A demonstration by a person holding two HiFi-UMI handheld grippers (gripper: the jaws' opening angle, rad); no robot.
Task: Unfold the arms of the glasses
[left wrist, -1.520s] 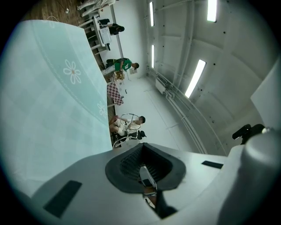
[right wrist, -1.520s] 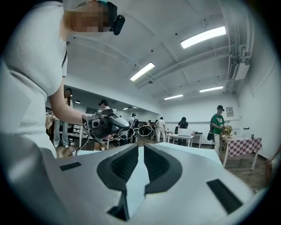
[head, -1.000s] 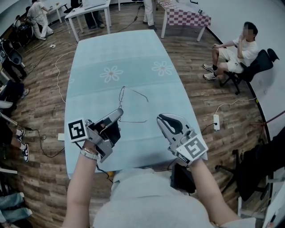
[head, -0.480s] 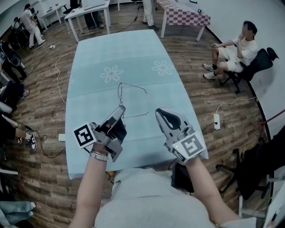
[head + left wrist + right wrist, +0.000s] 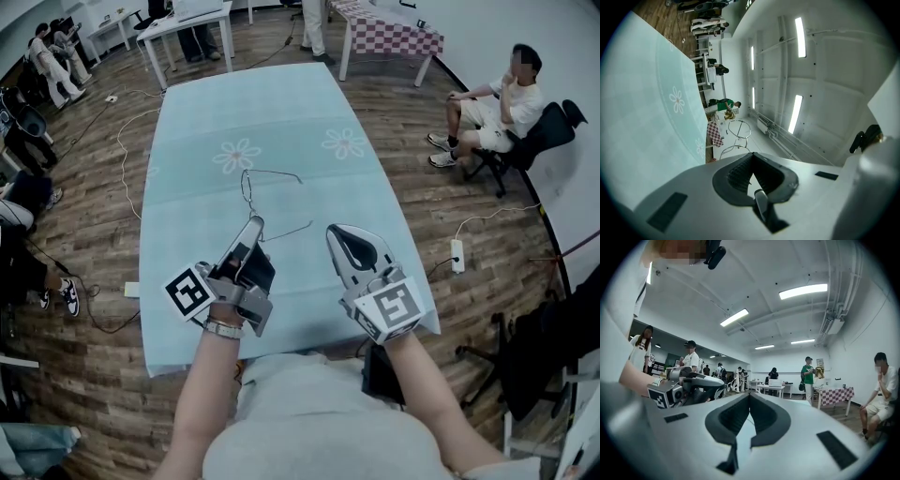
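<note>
the glasses (image 5: 249, 194) are thin bare wire, so fine they almost vanish against the pale blue flowered cloth of the table (image 5: 187, 141). they are held up over the table, a little left of its middle line and closer to the near edge than the far one. the left gripper (image 5: 255, 225) has its jaws pressed together on the wire at the very tips. from the head view the front of the frame is seen nearly edge-on, with both arms reaching out from it toward the table's right edge, one farther off and one nearer.

which part of the wire is pinched i can't make out; it is too slight, and the jaw tips cover it.

the left gripper view fills in what the head view lacks. just past the closed tips of the left gripper (image 5: 751, 153) the two round rims of the glasses (image 5: 739, 130) show clearly, though the arms are lost there.

the right gripper (image 5: 335, 234) hangs near the table's near right corner, apart from the glasses. its jaws have just been closing and now meet with nothing between them. the right gripper view shows those tips (image 5: 749, 395) touching and the left gripper (image 5: 689, 385) off to the side, but the glasses can't be picked out there.
</note>
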